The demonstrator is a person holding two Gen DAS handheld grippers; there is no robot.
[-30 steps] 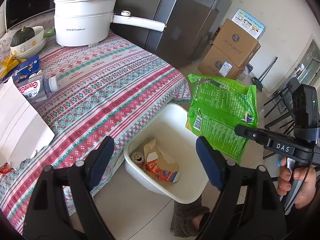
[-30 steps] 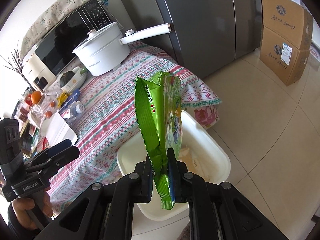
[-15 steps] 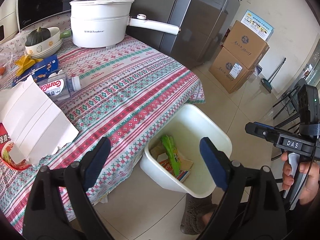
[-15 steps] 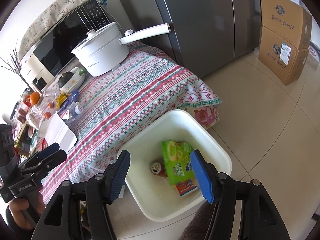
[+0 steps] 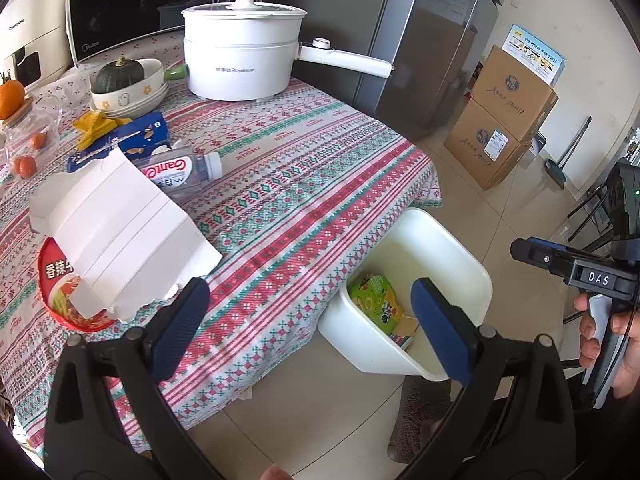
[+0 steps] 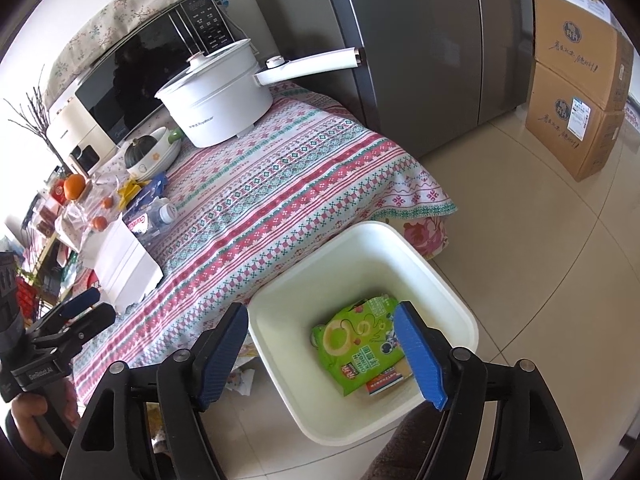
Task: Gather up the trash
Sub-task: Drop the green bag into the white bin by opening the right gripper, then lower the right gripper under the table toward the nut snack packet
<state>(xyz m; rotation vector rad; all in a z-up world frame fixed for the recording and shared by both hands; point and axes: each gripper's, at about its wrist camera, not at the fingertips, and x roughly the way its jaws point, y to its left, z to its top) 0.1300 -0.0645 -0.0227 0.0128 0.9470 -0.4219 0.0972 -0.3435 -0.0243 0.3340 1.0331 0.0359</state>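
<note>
green bag [image 6: 358, 346] lies in white bin [image 6: 452, 300], both grippers spread

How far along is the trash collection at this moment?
Done: the green snack bag lies in the white bin on other wrappers. In hand: nothing; the left hand-held gripper and right hand-held gripper are both open. Left on the table: the plastic bottle, torn white box and red noodle cup.

A home kitchen: microwave [image 6: 132, 68], steel fridge [image 6: 420, 40], electric pot [image 5: 240, 52] on a patterned tablecloth [image 5: 280, 184].
</note>
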